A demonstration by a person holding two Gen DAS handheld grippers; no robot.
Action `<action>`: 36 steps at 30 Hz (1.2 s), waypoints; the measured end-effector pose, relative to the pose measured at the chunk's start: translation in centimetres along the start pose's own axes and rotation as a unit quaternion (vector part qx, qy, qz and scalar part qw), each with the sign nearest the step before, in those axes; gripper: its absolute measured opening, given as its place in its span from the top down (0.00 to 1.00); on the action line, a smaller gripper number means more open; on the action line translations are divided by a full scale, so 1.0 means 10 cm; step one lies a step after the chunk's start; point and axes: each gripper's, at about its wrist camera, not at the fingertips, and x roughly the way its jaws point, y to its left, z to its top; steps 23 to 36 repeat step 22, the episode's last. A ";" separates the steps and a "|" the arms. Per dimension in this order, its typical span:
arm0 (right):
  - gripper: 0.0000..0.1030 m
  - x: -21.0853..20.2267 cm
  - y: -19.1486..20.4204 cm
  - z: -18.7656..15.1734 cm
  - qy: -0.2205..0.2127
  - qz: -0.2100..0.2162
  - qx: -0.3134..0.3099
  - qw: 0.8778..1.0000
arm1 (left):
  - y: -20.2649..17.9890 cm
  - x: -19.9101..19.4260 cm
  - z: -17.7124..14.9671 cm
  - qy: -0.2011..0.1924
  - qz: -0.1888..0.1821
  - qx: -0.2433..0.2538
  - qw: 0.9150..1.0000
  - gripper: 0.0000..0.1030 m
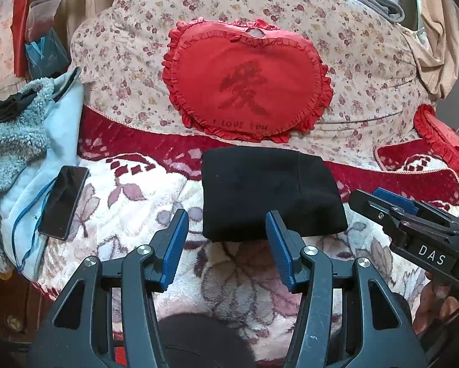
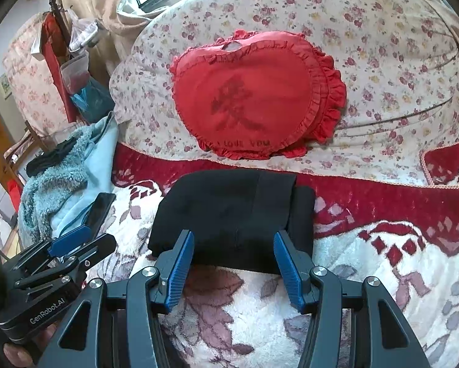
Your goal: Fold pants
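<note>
Both grippers, left (image 1: 227, 224) and right (image 2: 234, 245), are held wide apart, empty, near one folded black pants (image 1: 269, 193).

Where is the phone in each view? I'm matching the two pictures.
Left wrist view: the phone lies left of centre, on the blue fleece.
Right wrist view: the phone is at the left, partly hidden behind the left gripper.
Shared landmark: the heart cushion.

Home bedroom, floral quilt (image 1: 336, 70), heart pillow (image 1: 247, 82), plush blanket (image 2: 367, 291), phone (image 1: 64, 201)
</note>
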 end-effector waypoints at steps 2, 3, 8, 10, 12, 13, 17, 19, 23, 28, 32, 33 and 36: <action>0.49 0.01 -0.01 0.00 0.001 0.000 0.000 1.000 | 0.00 0.01 0.00 0.001 -0.001 -0.002 1.000 0.50; 0.49 0.01 -0.01 0.00 0.000 0.000 0.000 1.000 | 0.00 0.01 -0.01 0.001 -0.001 -0.002 1.000 0.50; 0.49 0.02 -0.01 0.00 0.002 0.000 0.002 1.000 | 0.01 0.02 -0.01 0.001 -0.004 -0.004 1.000 0.50; 0.49 0.03 -0.01 -0.01 0.004 -0.001 0.002 1.000 | 0.03 0.03 -0.01 0.001 -0.005 -0.006 1.000 0.50; 0.49 0.05 -0.02 -0.01 0.007 0.000 0.002 1.000 | 0.02 0.04 -0.01 0.000 -0.005 -0.003 1.000 0.50; 0.49 0.05 -0.03 -0.01 0.008 0.000 0.002 1.000 | 0.03 0.03 -0.01 0.000 -0.005 -0.005 1.000 0.50; 0.49 0.09 -0.06 -0.01 0.011 0.001 0.003 1.000 | 0.05 0.05 0.01 -0.013 -0.006 -0.007 1.000 0.50; 0.49 0.10 -0.08 -0.01 0.013 0.001 0.003 1.000 | 0.06 0.06 0.03 -0.013 -0.001 -0.007 1.000 0.50; 0.49 0.11 -0.14 0.01 0.014 -0.001 0.002 1.000 | 0.09 0.11 0.03 -0.006 0.002 -0.010 1.000 0.50; 0.49 0.11 -0.14 0.01 0.014 -0.001 0.002 1.000 | 0.09 0.11 0.03 -0.006 0.002 -0.010 1.000 0.50; 0.49 0.11 -0.14 0.01 0.014 -0.001 0.002 1.000 | 0.09 0.11 0.03 -0.006 0.002 -0.010 1.000 0.50; 0.49 0.11 -0.14 0.01 0.014 -0.001 0.002 1.000 | 0.09 0.11 0.03 -0.006 0.002 -0.010 1.000 0.50; 0.49 0.11 -0.14 0.01 0.014 -0.001 0.002 1.000 | 0.09 0.11 0.03 -0.006 0.002 -0.010 1.000 0.50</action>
